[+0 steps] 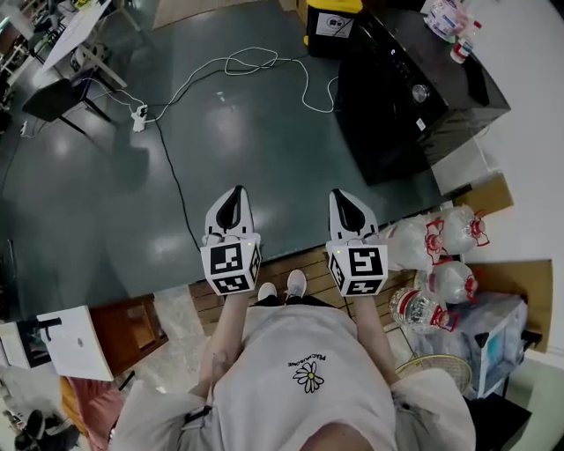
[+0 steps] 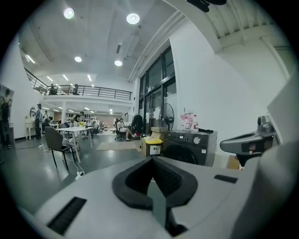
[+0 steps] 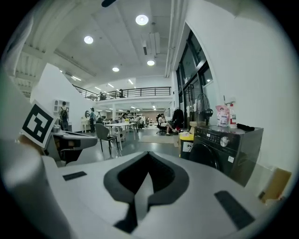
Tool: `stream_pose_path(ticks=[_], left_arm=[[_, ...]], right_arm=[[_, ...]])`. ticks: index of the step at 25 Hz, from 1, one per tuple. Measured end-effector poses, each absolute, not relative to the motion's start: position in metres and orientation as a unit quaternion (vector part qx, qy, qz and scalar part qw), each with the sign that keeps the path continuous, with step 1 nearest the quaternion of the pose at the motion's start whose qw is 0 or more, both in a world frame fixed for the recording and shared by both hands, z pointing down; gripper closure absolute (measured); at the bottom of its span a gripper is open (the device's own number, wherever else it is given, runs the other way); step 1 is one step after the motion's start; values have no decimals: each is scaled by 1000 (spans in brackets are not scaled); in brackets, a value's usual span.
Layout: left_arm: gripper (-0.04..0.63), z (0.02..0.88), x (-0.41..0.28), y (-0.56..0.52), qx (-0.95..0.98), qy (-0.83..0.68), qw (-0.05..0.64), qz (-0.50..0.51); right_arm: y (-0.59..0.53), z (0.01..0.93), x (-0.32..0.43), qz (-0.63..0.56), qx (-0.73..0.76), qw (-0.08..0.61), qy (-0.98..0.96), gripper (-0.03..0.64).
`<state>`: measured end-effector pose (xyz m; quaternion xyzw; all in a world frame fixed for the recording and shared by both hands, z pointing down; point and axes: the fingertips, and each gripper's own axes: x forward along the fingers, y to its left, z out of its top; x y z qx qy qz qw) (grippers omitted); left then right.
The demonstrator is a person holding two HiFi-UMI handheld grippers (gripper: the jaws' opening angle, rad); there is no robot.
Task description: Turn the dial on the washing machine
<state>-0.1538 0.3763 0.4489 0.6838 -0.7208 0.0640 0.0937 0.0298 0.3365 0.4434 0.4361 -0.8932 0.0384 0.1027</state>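
A: Support surface?
B: Floor (image 1: 247, 158), dark grey-green and glossy, with lamp glare on it.
A: Standing directly on it?
B: Black washing machine (image 1: 414, 88), upper right. Yellow-lidded bin (image 1: 332, 22) just beside it. Black chair (image 1: 53, 97), far left. Wooden pallet (image 1: 291, 264), bottom centre.
A: Lying on it?
B: White cable (image 1: 238, 66) in loose loops, reaching a white power strip (image 1: 139, 114). Thin black cable (image 1: 176, 189) runs from near the strip toward the pallet. Clear water bottles (image 1: 441, 233) right of the pallet; what is under them, cannot tell.
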Motion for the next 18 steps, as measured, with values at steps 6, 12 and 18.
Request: stream_pose_path(ticks=[6, 12, 18], left_arm=[[597, 457, -133, 369, 681, -721, 104, 72], [597, 459, -126, 341, 684, -718, 102, 76], [597, 463, -125, 291, 696, -707, 90, 89]], right_arm=[[321, 462, 47, 54, 429, 109, -895, 614], [298, 468, 59, 63, 444, 109, -887, 614], [258, 486, 70, 106, 463, 99, -874, 614]])
